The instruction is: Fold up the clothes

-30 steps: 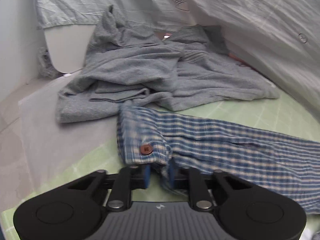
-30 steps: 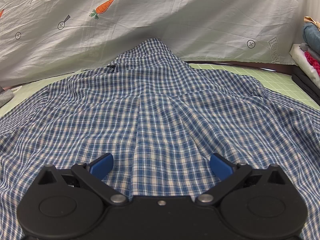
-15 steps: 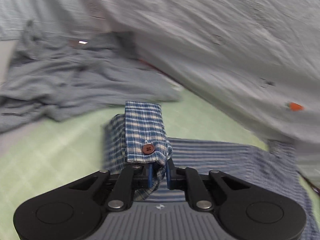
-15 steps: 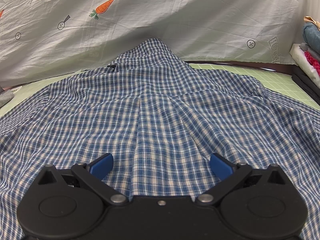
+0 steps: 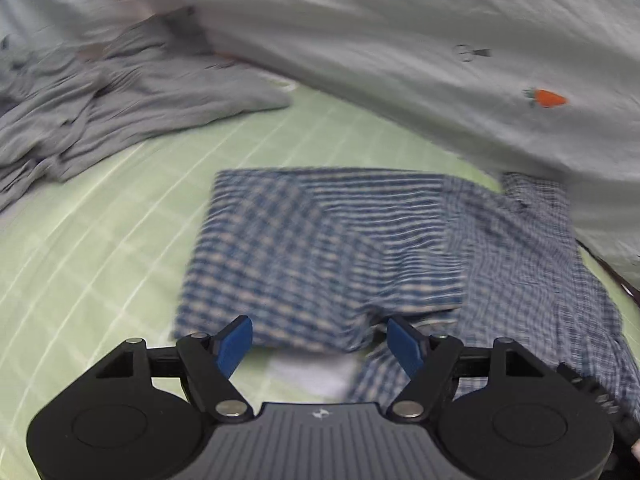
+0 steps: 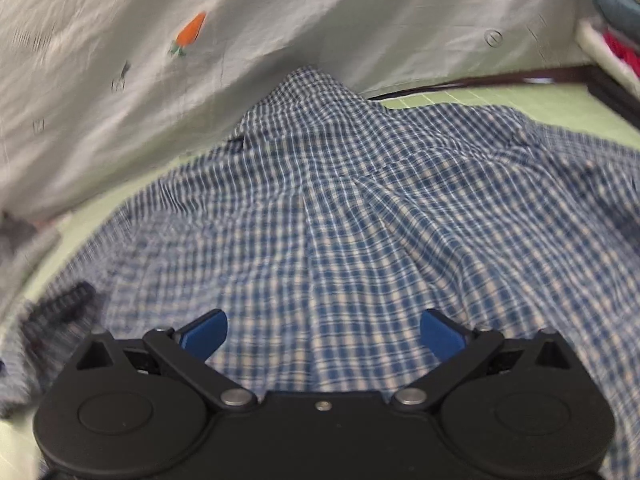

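Between the parted left tongs [image 5: 320, 342] lies the plaid sleeve [image 5: 320, 248].

My left gripper [image 5: 320, 342] points steeply down, and its jaws have just been opening; they now stand wide, the blue pads [image 5: 236, 340] apart with nothing pinched between them. My right gripper [image 6: 323, 334] also tilts downward, its jaws spread wide and its pads [image 6: 204, 334] gripping nothing. At the left view's right edge I glimpse a bit of my hand [image 5: 635, 450].
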`<state>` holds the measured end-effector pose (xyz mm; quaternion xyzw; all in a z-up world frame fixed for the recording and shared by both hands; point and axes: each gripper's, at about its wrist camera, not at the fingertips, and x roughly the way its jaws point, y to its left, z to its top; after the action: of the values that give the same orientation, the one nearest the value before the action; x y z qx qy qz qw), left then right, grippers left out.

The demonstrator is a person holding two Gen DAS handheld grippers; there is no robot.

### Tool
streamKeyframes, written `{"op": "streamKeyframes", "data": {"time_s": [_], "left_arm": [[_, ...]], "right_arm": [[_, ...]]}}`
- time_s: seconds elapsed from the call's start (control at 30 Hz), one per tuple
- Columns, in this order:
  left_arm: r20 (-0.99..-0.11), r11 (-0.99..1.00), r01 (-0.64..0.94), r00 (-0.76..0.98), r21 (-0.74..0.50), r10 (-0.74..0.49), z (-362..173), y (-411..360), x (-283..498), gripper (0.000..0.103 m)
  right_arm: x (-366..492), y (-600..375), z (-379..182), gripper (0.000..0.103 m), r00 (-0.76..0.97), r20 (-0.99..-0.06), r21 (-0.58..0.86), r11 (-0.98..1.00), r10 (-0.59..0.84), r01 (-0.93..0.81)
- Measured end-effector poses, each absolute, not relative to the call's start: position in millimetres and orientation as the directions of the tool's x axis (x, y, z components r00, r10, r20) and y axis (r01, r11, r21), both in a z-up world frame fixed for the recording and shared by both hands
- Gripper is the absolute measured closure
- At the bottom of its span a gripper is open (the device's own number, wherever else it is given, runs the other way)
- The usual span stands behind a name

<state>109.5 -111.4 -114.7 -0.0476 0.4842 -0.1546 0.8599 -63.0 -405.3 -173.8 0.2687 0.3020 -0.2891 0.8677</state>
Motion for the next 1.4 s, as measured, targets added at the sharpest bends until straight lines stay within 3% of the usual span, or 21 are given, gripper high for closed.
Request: {"op": "streamKeyframes", "data": {"time_s": [0.13,0.3,0.53,0.8,0.87,0.97,1.07,1.2,1.4], "left_arm": [[-0.841,0.964,0.169,0.474,-0.206,-0.262,-121.9,-90.8,110.4,0.027],[-0.861,0.971,0.150,0.451,-0.186,-0.235,-130.7,-82.0,112.4,0.026],[-0.870,0.971,0.160,0.437,-0.176,-0.229,-138.2,-84.7,116.2,0.023],[-0.876,0.975,0.150,0.433,-0.164,-0.214,-145.2,-87.3,124.1,0.019],[-0.876,0.976,0.154,0.436,-0.155,-0.208,-145.4,-88.7,126.6,0.019],[-0.875,0.977,0.162,0.441,-0.140,-0.199,-145.6,-90.6,128.1,0.018],[-0.875,0.978,0.171,0.446,-0.123,-0.188,-145.8,-92.5,127.4,0.018],[-0.880,0.979,0.167,0.440,-0.116,-0.179,-145.5,-92.5,125.8,0.018],[-0.878,0.976,0.183,0.441,-0.117,-0.188,-137.2,-95.2,113.1,0.018]], "right_arm": [[-49.3,-401.8,-158.4,0.000,0.737,-0.636,0.448,0.669,-0.227,0.593],[-14.3,-394.4,-154.2,0.000,0.824,-0.566,0.685,0.568,0.019,0.457],[29.7,-387.6,-182.2,0.001,0.839,-0.489,0.861,0.287,0.239,0.420],[60.3,-372.6,-203.8,0.048,0.801,-0.470,0.883,0.195,0.370,0.428],[65.7,-369.5,-205.7,0.057,0.792,-0.481,0.877,0.205,0.375,0.435],[73.7,-367.6,-206.5,0.062,0.777,-0.508,0.861,0.234,0.372,0.451],[76.9,-365.0,-206.6,0.100,0.777,-0.500,0.865,0.246,0.382,0.436],[65.7,-363.4,-194.3,0.101,0.808,-0.460,0.885,0.267,0.367,0.382],[7.7,-385.8,-175.0,0.101,0.903,-0.340,0.939,0.143,0.264,0.312]]}}
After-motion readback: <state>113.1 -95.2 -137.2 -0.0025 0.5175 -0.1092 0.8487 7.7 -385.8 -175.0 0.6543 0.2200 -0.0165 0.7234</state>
